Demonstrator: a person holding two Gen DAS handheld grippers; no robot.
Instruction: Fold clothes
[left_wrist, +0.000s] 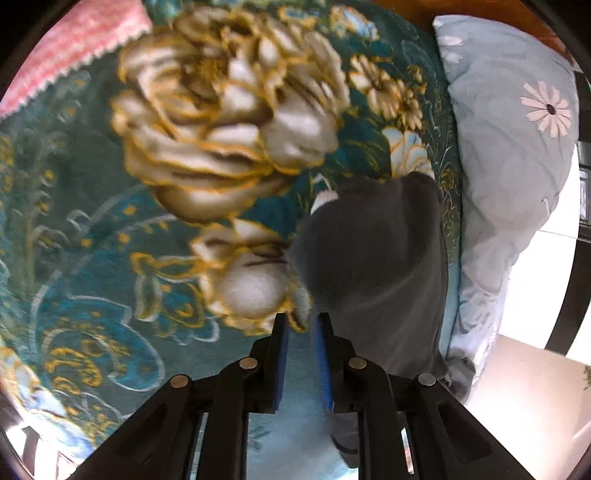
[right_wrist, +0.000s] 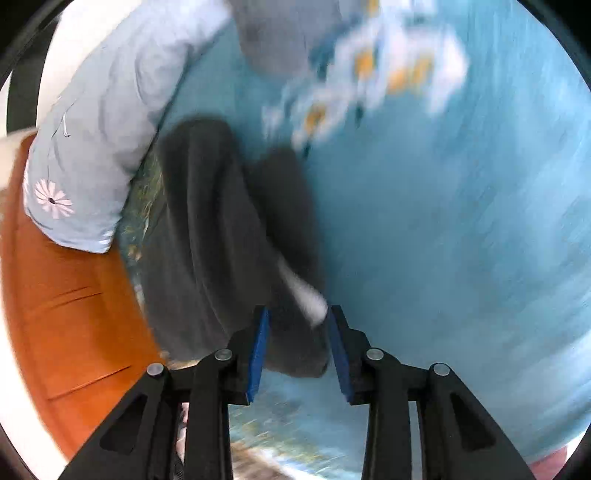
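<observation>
We see one dark grey garment (left_wrist: 373, 266) bunched on the bed blanket (left_wrist: 110, 229), just beside one pale blue pillow (left_wrist: 509, 155). Our left gripper (left_wrist: 301, 325) is slightly parted and holds nothing, the cloth beside its right finger. Our right gripper (right_wrist: 297, 317) is wider apart, with the garment's edge and its white tag (right_wrist: 308, 295) between the fingers, not yet pinched. If we close now, we risk catching only the tag or snagging the blanket, spoiling the fold. One pink cloth (left_wrist: 70, 48) lies well apart.

left gripper (left_wrist: 302, 320) narrowly parted, nothing between its pads, right gripper (right_wrist: 298, 314) spread wider, aimed downward
</observation>
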